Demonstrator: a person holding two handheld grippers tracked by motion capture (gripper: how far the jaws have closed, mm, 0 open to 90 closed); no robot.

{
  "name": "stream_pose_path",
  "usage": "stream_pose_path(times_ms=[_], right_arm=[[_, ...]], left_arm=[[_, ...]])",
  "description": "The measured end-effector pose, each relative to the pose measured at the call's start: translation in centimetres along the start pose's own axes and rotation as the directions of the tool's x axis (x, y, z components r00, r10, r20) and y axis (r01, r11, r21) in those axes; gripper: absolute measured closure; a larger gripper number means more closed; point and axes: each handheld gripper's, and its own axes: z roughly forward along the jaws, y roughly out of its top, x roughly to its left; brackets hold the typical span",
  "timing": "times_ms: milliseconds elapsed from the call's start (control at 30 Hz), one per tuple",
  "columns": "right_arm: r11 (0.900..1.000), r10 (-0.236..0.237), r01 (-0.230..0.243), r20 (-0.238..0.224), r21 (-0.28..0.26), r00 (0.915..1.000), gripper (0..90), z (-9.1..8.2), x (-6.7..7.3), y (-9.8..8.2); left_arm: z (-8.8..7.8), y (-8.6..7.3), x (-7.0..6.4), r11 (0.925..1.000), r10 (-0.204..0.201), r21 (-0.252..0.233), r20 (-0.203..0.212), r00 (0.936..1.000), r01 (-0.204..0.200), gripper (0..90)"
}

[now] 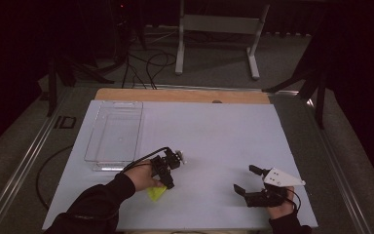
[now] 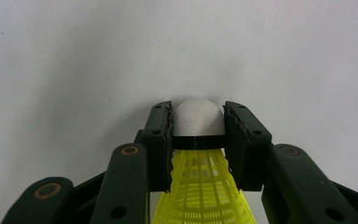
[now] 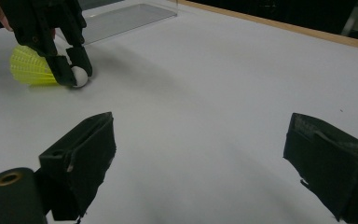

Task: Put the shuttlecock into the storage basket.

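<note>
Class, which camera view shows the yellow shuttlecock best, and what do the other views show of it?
The left gripper view: the shuttlecock sits close up, its white cork clamped between the tongs. The right gripper view shows it small and far off, held by the left tongs. The high view shows a yellow scrap under the hand.

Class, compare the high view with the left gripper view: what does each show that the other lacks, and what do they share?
High view alone: the clear tray, the open right gripper and the floor beyond the table. Left gripper view alone: the fingers clamped either side of the shuttlecock's white cork and black band. Shared: the yellow shuttlecock held by the left gripper and the white tabletop.
</note>
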Motion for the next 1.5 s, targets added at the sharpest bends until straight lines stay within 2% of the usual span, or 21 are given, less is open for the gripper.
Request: stream_pose_path(times_ms=[200, 500, 600, 633, 667, 833, 867, 933, 967, 1033, 1067, 1167, 1233, 1267, 1333, 1367, 1433, 1467, 1500], right_arm=[[1.000, 0.000, 0.000, 0.002, -0.001, 1.0000, 9.1, 0.0, 0.0, 0.0], [1.000, 0.001, -0.001, 0.002, 0.000, 1.0000, 9.0, 0.0, 0.0, 0.0], [1.000, 0.001, -0.001, 0.001, 0.000, 1.0000, 9.0, 0.0, 0.1, 0.0], [1.000, 0.001, -0.001, 0.001, 0.000, 1.0000, 9.1, 0.0, 0.1, 0.0], [1.000, 0.000, 0.000, 0.001, 0.000, 1.0000, 9.0, 0.0, 0.0, 0.0], [1.000, 0.001, -0.001, 0.002, 0.001, 1.0000, 9.1, 0.0, 0.0, 0.0], [1.000, 0.000, 0.000, 0.002, 0.001, 1.0000, 9.1, 0.0, 0.0, 0.0], [1.000, 0.001, -0.001, 0.002, 0.001, 1.0000, 9.1, 0.0, 0.0, 0.0], [1.000, 0.001, -0.001, 0.002, 0.002, 1.0000, 9.1, 0.0, 0.0, 0.0], [1.000, 0.001, -0.001, 0.001, 0.001, 1.0000, 9.1, 0.0, 0.0, 0.0], [1.000, 0.000, 0.000, 0.001, 0.001, 1.0000, 9.1, 0.0, 0.0, 0.0], [1.000, 0.003, -0.003, 0.000, 0.003, 1.0000, 9.0, 0.1, 0.0, 0.0], [1.000, 0.003, -0.003, 0.000, 0.002, 1.0000, 9.1, 0.1, 0.0, 0.0], [1.000, 0.001, -0.001, 0.001, 0.002, 1.0000, 9.1, 0.1, 0.0, 0.0], [1.000, 0.002, -0.002, 0.000, 0.000, 1.0000, 9.1, 0.0, 0.0, 0.0], [1.000, -0.001, 0.001, 0.001, -0.001, 1.0000, 9.0, 0.1, 0.0, 0.0], [1.000, 0.002, -0.002, 0.000, 0.000, 1.0000, 9.1, 0.1, 0.0, 0.0], [1.000, 0.003, -0.003, 0.000, 0.000, 1.0000, 9.0, 0.1, 0.0, 0.0], [1.000, 0.002, -0.002, 0.000, 0.000, 1.0000, 9.1, 0.1, 0.0, 0.0]], left_arm=[[-0.5, 0.1, -0.3, 0.9991, 0.043, 0.007, 0.007, 0.9991, -0.043, 65.0], [-2.2, 0.4, -0.8, 0.9933, 0.116, -0.008, 0.036, 0.9926, -0.115, 65.3], [-3.0, 0.6, -0.8, 0.9912, 0.132, -0.015, 0.036, 0.9907, -0.131, 65.3], [-3.2, 0.7, -0.8, 0.9921, 0.125, -0.021, 0.040, 0.9914, -0.124, 65.3], [-3.5, 0.7, -0.7, 0.9915, 0.129, -0.026, 0.056, 0.9901, -0.127, 65.3], [-4.4, 0.9, -0.6, 0.9883, 0.152, -0.031, 0.074, 0.9857, -0.150, 65.3], [-4.6, 0.9, -0.7, 0.9853, 0.170, -0.024, 0.076, 0.9825, -0.169, 65.3], [-4.8, 0.9, -0.7, 0.9845, 0.175, -0.028, 0.082, 0.9811, -0.173, 65.3], [-5.0, 0.8, -0.8, 0.9804, 0.197, -0.025, 0.074, 0.9776, -0.195, 65.3], [-5.3, 0.8, -0.9, 0.9781, 0.208, -0.029, 0.081, 0.9748, -0.206, 65.3], [-5.4, 0.7, -1.0, 0.9729, 0.231, -0.025, 0.074, 0.9701, -0.230, 65.3], [-5.7, 0.4, -1.2, 0.9657, 0.260, -0.018, 0.075, 0.9628, -0.259, 65.3], [-5.9, 0.2, -1.2, 0.9612, 0.275, -0.014, 0.090, 0.9571, -0.275, 65.3], [-6.0, 0.1, -1.1, 0.9626, 0.271, -0.013, 0.086, 0.9587, -0.271, 65.3], [-6.3, -0.1, -1.1, 0.9547, 0.297, -0.010, 0.092, 0.9505, -0.297, 65.3], [-6.5, -0.2, -1.1, 0.9566, 0.291, -0.013, 0.095, 0.9520, -0.291, 65.3], [-6.9, -0.5, -1.0, 0.9507, 0.310, -0.012, 0.096, 0.9459, -0.310, 65.3], [-7.0, -0.6, -0.9, 0.9519, 0.306, -0.010, 0.102, 0.9467, -0.306, 65.3], [-7.1, -0.7, -0.8, 0.9495, 0.313, -0.013, 0.096, 0.9448, -0.314, 65.3]])
